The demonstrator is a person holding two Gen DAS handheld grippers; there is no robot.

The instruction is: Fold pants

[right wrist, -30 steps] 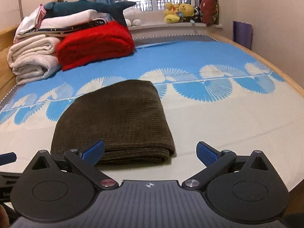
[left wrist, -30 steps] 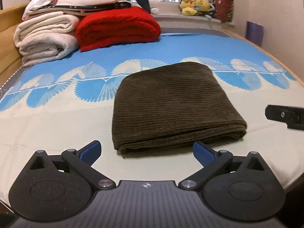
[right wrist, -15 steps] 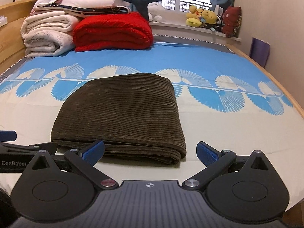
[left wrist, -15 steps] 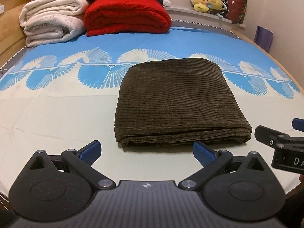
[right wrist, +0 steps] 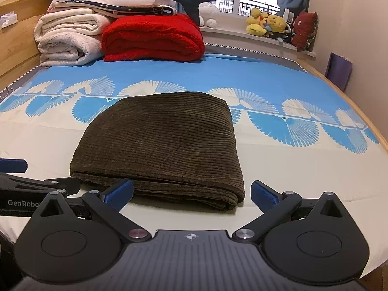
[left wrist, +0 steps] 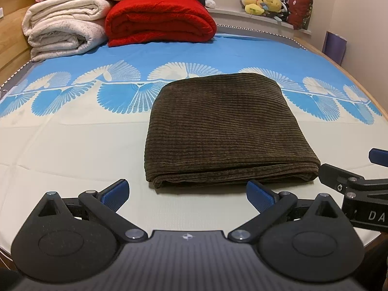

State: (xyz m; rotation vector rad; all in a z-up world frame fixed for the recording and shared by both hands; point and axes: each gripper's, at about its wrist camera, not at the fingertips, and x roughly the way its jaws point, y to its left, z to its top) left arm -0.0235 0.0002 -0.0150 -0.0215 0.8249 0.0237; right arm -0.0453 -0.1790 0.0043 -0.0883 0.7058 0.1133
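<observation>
Your pants [left wrist: 225,126] are folded into a neat brown block on the near, cream part of the bed [left wrist: 72,150]. Both your left tongs [left wrist: 188,190] and right tongs [right wrist: 191,191] are spread wide apart, holding nothing, just short of the pants' near edge. Red blanket [right wrist: 152,38] sits far back.
</observation>
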